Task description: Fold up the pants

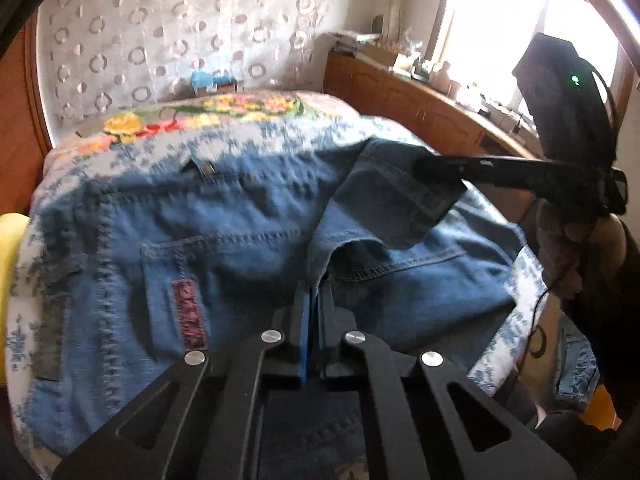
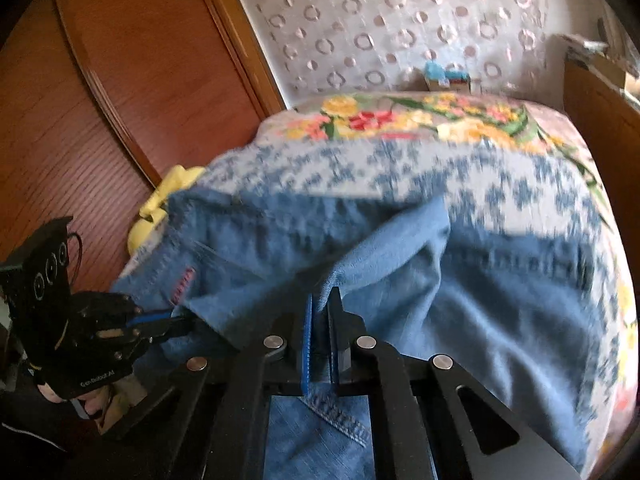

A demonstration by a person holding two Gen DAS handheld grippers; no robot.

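You've got both grippers pinching denim: your left gripper and right gripper each clamp a fold of the jeans, presumably to lift one leg over. The jeans lie across the near edge of the bed. A yellow toy sits at the bed's left edge, clear of the fold.
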